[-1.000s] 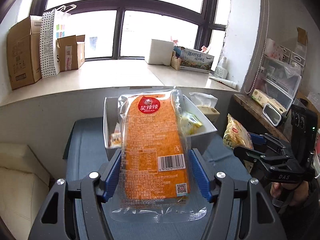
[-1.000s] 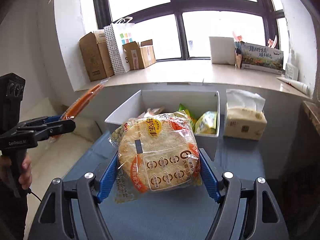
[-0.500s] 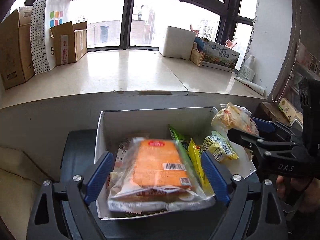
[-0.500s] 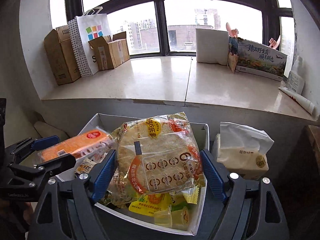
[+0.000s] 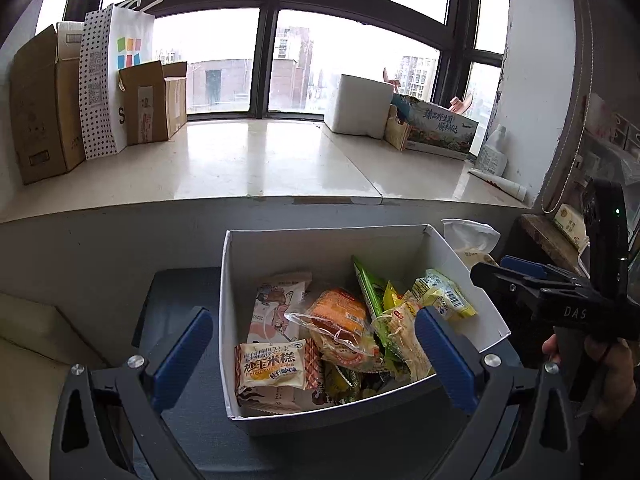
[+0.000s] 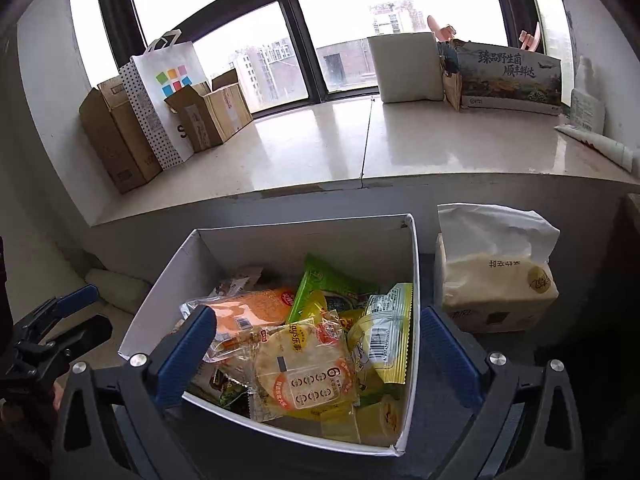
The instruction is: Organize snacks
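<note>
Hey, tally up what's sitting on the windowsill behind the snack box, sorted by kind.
Brown cardboard boxes: 2
Spotted paper bag: 1
White box: 1
Printed carton: 1
Small brown item beside the carton, kind unclear: 1
Pink shapes behind the carton: 2
White bottle: 1
Tube: 1
Total: 10

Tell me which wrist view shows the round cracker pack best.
The right wrist view: the round cracker pack lies face-up on top in the white box. The left wrist view shows it partly behind that gripper's finger.
</note>
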`<action>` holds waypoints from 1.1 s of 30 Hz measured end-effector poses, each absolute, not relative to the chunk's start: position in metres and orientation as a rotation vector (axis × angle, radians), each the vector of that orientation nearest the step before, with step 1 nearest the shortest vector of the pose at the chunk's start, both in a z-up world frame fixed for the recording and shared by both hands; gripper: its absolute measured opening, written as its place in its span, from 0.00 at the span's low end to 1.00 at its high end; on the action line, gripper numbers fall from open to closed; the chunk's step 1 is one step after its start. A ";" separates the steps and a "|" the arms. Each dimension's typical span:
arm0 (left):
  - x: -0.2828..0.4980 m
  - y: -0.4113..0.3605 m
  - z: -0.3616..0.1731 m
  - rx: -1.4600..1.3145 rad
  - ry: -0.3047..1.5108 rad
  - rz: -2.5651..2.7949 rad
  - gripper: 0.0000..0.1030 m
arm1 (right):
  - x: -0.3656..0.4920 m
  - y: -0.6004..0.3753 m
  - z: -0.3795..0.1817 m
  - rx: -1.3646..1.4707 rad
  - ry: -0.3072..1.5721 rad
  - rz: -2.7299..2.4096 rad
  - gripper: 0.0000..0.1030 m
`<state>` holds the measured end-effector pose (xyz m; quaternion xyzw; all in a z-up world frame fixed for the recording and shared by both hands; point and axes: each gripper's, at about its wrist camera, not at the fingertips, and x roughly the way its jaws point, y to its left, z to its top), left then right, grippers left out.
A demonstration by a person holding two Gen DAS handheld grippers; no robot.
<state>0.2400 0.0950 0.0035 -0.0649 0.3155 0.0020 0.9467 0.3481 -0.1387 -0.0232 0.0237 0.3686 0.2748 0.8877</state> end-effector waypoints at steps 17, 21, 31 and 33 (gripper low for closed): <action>0.106 0.047 0.070 -0.086 0.534 0.029 1.00 | 0.178 -0.143 0.069 -0.128 0.410 0.544 1.00; 0.071 0.036 0.058 -0.094 0.548 0.062 1.00 | 0.138 -0.154 0.066 -0.100 0.411 0.601 1.00; 0.011 0.029 0.017 -0.178 0.626 0.077 1.00 | 0.081 -0.188 0.019 -0.030 0.554 0.568 1.00; 0.009 0.023 0.014 -0.145 0.641 0.077 1.00 | 0.077 -0.188 0.021 -0.034 0.557 0.587 1.00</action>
